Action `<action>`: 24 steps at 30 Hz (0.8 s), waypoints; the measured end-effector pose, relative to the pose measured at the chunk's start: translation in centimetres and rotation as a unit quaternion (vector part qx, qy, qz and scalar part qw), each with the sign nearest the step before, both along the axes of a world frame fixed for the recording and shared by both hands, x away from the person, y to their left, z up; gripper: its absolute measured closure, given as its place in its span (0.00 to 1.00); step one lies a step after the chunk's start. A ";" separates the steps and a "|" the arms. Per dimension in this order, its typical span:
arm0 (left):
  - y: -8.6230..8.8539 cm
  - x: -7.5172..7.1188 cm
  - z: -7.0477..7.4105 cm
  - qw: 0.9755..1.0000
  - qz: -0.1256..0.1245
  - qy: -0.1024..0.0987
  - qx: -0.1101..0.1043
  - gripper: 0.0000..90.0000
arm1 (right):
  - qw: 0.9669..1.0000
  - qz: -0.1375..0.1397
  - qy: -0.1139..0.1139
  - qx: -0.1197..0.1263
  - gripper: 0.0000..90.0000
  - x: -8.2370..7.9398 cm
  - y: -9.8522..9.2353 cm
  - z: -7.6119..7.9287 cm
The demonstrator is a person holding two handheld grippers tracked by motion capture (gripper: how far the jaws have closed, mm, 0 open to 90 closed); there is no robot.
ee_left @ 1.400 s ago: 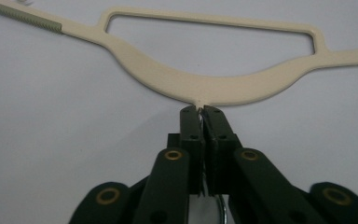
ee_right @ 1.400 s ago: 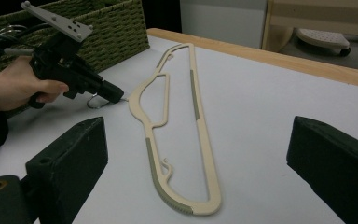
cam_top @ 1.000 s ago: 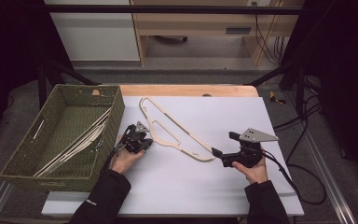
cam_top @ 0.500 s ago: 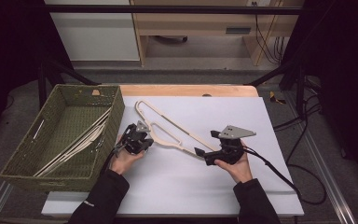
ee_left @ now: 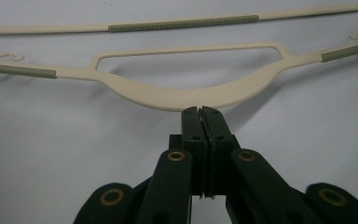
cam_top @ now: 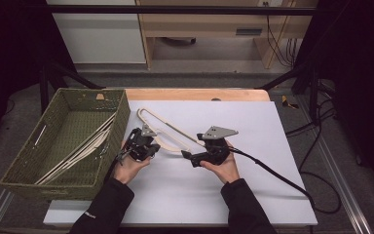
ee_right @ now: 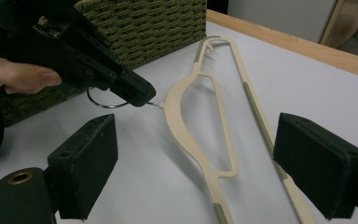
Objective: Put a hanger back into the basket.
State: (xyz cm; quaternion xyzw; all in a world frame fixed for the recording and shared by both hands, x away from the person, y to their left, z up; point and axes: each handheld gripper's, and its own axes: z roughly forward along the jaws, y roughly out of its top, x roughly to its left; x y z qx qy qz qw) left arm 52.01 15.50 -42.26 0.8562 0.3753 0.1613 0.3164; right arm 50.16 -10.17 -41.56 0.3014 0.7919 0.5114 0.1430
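cream plastic, that hanger (cam_top: pixel 168 132) lying on the white table (cam_top: pixel 272 146) just right of the green woven basket (cam_top: pixel 39 161), where more hangers (cam_top: pixel 78 148) already lie. the left gripper (cam_top: pixel 146 145) is pinched tight on its wire hook (ee_right: pixel 103 100). the right gripper (cam_top: pixel 187 156) sits near the hanger's arm, its jaws wide apart but just now closing in, nothing between them. looks like the lift into the basket is starting; next the right one needs to catch the arm to steady it.
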 end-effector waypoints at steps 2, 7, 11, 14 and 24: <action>0.0 -0.1 0.2 1.000 0.002 -0.001 -0.004 0.99 | 1.000 0.000 -0.005 -0.008 0.16 0.2 0.4 -0.2; -0.3 -0.6 1.2 1.000 0.003 -0.012 -0.003 0.99 | 1.000 0.006 -0.003 -0.009 0.18 0.7 1.4 -0.7; -0.6 -0.9 1.5 1.000 0.006 -0.020 -0.006 0.99 | 1.000 0.005 -0.004 -0.027 0.19 1.0 2.0 -1.3; -0.5 -0.9 1.7 1.000 0.006 -0.017 -0.004 0.99 | 0.999 0.010 -0.009 -0.045 0.21 1.2 2.8 -1.7; -0.7 -1.3 2.1 1.000 0.006 -0.014 -0.007 0.99 | 0.995 0.025 -0.015 -0.093 0.34 1.5 4.6 -3.2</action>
